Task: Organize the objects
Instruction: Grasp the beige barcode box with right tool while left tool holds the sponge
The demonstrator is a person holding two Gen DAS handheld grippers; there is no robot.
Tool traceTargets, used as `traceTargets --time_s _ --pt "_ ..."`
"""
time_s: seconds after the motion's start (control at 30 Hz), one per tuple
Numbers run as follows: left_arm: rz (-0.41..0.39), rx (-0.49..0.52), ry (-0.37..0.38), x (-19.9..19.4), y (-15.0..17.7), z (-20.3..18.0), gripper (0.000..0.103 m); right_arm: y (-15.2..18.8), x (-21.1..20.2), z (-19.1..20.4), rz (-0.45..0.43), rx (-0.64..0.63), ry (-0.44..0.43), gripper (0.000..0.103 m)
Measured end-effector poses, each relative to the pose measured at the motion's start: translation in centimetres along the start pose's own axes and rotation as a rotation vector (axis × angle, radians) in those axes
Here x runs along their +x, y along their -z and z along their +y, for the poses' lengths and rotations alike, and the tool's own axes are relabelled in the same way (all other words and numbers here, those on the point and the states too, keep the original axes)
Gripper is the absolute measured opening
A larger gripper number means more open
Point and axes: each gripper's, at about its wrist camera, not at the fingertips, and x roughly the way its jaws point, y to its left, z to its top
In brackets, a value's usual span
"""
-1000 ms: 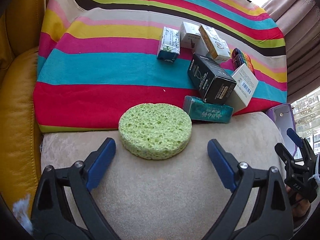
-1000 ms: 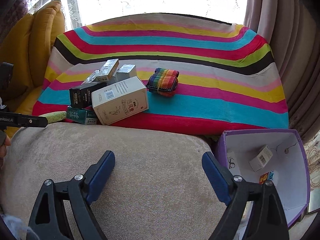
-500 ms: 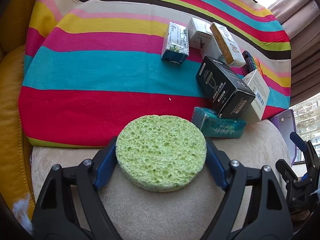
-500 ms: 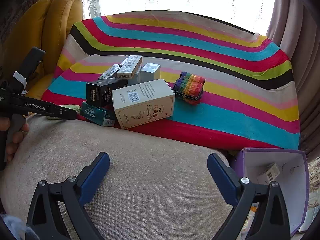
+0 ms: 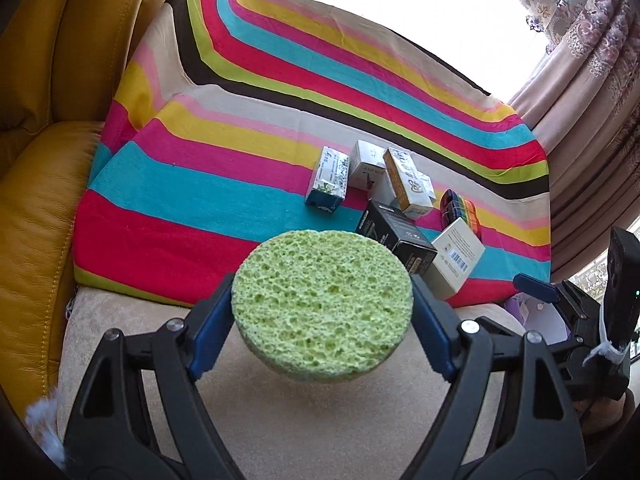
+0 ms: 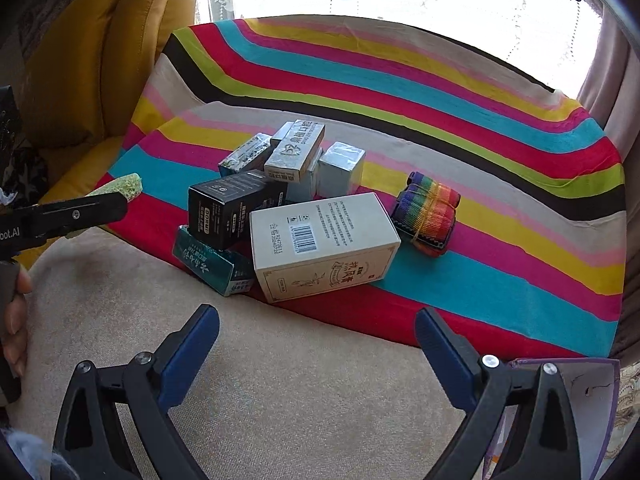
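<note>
The left hand-held gripper (image 5: 322,312) squeezes the round green sponge (image 5: 322,306) by its sides and holds it up off the beige cushion (image 6: 280,380), likely to carry it to the purple box (image 6: 560,408). The right hand-held gripper (image 6: 316,344) is wide open with nothing in it, facing the pile on the striped blanket (image 6: 480,152). There I count one sponge, one rainbow bundle (image 6: 426,214), and maybe seven small boxes (image 6: 324,240); some hide each other.

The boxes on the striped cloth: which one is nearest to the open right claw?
The large cream box with the barcode. It lies at the front edge of the pile, ahead of the right claw; the black box and teal box lie further left.
</note>
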Motion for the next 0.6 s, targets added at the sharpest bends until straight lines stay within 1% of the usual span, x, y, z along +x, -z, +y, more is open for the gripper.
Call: traceTargets --time_s 0.03,0.1,0.17,0.23,0.37,0.43,0.5,0.6 --pt "-0.001 -0.002 -0.001 0.3 -0.1 0.3 0.084 -0.4 0.2 0.0 -0.003 -0.016 -0.011 0.099" --pt "-0.003 -0.004 -0.001 0.3 0.1 0.2 0.084 -1.1 0.5 -0.1 -0.006 -0.051 -0.005 0.099" --pt "0.001 -0.006 0.013 0.3 0.2 0.3 0.084 -1.9 0.9 -0.4 -0.020 -0.090 -0.026 0.099" --pt "0.003 -0.015 0.018 0.4 0.3 0.5 0.084 -2.7 1.3 -0.8 -0.014 -0.105 -0.019 0.099" --pt "0.008 -0.024 0.028 0.6 0.6 0.6 0.084 -3.6 2.1 -0.8 0.004 -0.167 -0.034 0.099" --pt "0.013 -0.028 0.035 0.7 0.6 0.8 0.084 -3.8 2.5 -0.6 0.006 -0.198 -0.056 0.099" --pt "0.017 -0.034 0.042 0.8 0.6 0.9 0.084 -4.0 3.1 -0.7 0.017 -0.204 -0.074 0.099" --pt "0.020 -0.036 0.045 0.9 0.7 1.0 0.084 -4.2 4.2 -1.2 0.040 -0.180 -0.082 0.100"
